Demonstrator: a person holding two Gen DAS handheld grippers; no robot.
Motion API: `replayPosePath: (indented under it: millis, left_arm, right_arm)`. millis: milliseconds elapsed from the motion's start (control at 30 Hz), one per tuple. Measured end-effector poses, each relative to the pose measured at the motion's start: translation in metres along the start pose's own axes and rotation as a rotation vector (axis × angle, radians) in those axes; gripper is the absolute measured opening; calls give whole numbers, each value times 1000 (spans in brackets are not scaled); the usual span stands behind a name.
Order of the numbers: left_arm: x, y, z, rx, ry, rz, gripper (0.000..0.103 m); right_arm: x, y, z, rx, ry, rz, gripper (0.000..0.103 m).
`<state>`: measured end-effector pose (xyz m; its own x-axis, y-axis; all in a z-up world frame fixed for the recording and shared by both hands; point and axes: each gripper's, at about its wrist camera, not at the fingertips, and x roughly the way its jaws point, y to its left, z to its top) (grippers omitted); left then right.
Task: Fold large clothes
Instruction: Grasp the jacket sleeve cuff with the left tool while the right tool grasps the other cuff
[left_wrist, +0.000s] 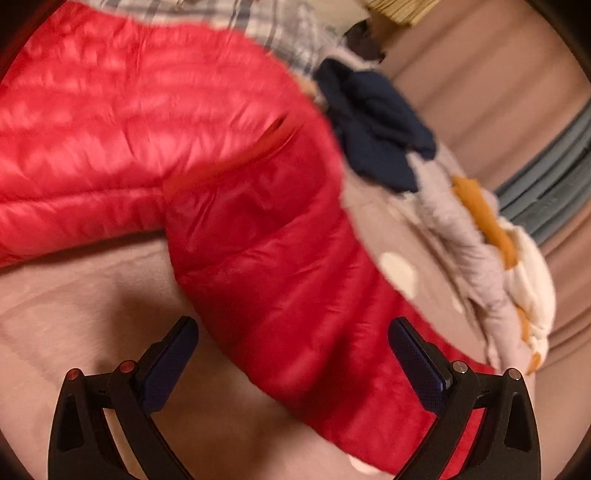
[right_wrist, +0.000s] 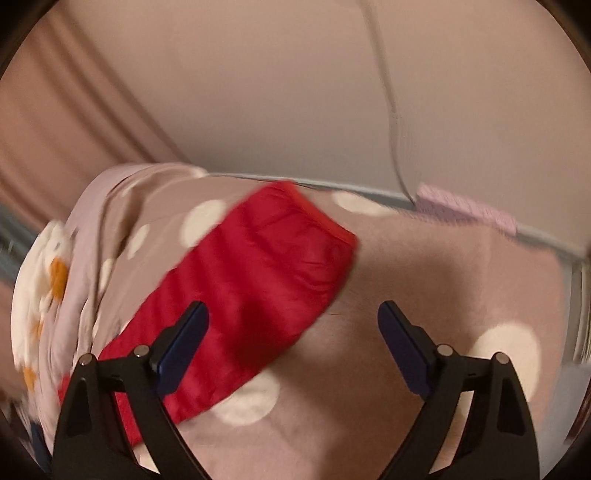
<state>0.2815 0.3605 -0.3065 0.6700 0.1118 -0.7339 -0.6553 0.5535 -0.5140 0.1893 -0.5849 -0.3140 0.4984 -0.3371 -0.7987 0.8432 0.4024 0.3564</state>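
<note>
A red quilted puffer jacket (left_wrist: 129, 129) lies spread on a pink blanket with white dots (left_wrist: 92, 295). One sleeve (left_wrist: 295, 288) runs from its body toward the lower right. My left gripper (left_wrist: 291, 325) hovers open over that sleeve, one finger on each side, the pads not pressing on it. In the right wrist view the sleeve's end with its cuff (right_wrist: 273, 258) lies slanted across the dotted blanket (right_wrist: 424, 280). My right gripper (right_wrist: 293, 308) stands open above it, its left finger over the red fabric and its right finger over the blanket. Both views are blurred.
A navy garment (left_wrist: 376, 125) and a plaid cloth (left_wrist: 280, 26) lie beyond the jacket. A bunched pale quilt with white and orange flowers (left_wrist: 487, 251) lies to the right. A wall with a hanging cable (right_wrist: 391, 110) and a lilac cloth (right_wrist: 465, 210) border the bed.
</note>
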Motion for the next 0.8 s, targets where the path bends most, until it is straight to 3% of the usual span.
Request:
replayPosePath:
  millis: [67, 167, 200, 233, 300, 367, 400, 433, 467, 533, 667, 800]
  left_arm:
    - [9, 6, 2, -36, -11, -11, 99]
    - [13, 11, 7, -33, -58, -73, 98]
    - [15, 12, 8, -34, -72, -64, 88]
    - [16, 14, 10, -34, -82, -46, 70]
    - [20, 12, 12, -12, -88, 20, 55]
    - [19, 4, 10, 56, -95, 89, 46]
    - [18, 0, 8, 86, -100, 127, 36]
    - [17, -2, 6, 105, -108, 149, 26]
    - [14, -6, 4, 128, -126, 176, 22]
    - [7, -14, 2, 156, -149, 224, 12]
    - [-16, -38, -7, 268, -220, 281, 10]
    - [-36, -54, -9, 309, -246, 290, 10]
  right_arm:
    - [11, -10, -4, 71, -2, 29, 95]
    - [16, -6, -5, 58, -70, 51, 95]
    - [18, -2, -4, 48, -86, 63, 95]
    - [21, 1, -2, 46, -88, 87, 93]
    - [29, 2, 0, 72, -104, 107, 78]
    - [32, 4, 3, 85, -100, 107, 44]
    - [38, 5, 5, 83, -89, 90, 37]
    - [40, 5, 7, 71, -76, 76, 23]
    - [40, 7, 9, 58, -62, 88, 13]
    - [34, 10, 12, 57, -55, 117, 11]
    - [3, 29, 20, -24, -110, 143, 10]
    - [-33, 58, 25, -170, -172, 125, 10]
